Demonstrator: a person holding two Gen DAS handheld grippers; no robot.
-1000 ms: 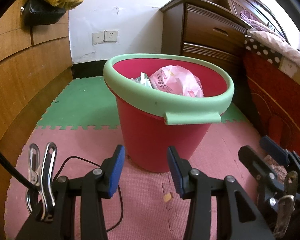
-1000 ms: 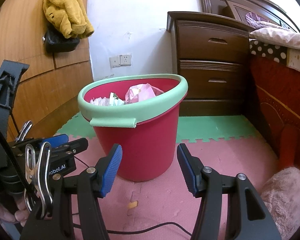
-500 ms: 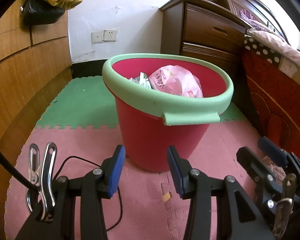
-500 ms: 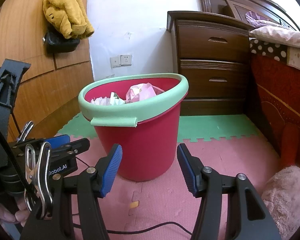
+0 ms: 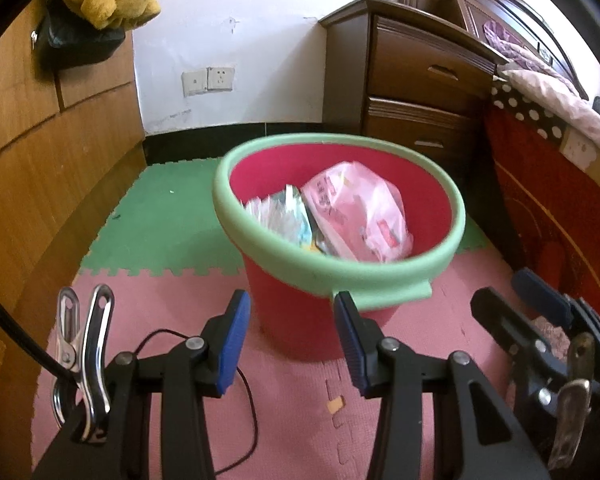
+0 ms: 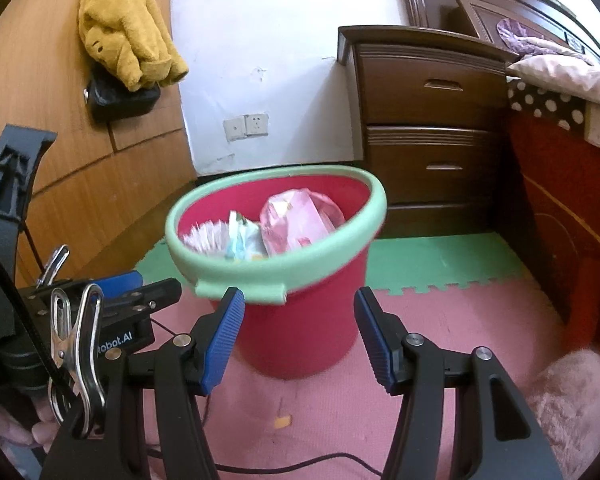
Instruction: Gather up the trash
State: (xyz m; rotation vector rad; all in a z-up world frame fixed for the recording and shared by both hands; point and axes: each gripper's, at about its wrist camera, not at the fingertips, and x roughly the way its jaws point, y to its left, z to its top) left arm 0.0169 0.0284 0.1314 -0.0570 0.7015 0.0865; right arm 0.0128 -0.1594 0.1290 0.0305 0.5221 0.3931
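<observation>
A red bucket with a green rim (image 5: 332,272) (image 6: 276,274) stands on the foam floor mat. It holds a pink plastic bag (image 5: 360,212) (image 6: 300,224) and white and blue wrappers (image 5: 284,216) (image 6: 236,240). My left gripper (image 5: 288,340) is open and empty, just in front of the bucket. My right gripper (image 6: 298,338) is open and empty, also facing the bucket's near side. The right gripper shows at the right edge of the left wrist view (image 5: 540,320); the left gripper shows at the left of the right wrist view (image 6: 132,296).
A dark wooden dresser (image 6: 432,120) and a red bed (image 5: 560,200) stand to the right. A wooden wardrobe (image 5: 40,160) is on the left. A small orange scrap (image 6: 282,422) and a black cable (image 5: 248,400) lie on the pink mat. A pink fluffy slipper (image 6: 568,400) lies at right.
Both grippers have risen and tilted down, so the views now look more into the bucket. Both stay open and empty.
</observation>
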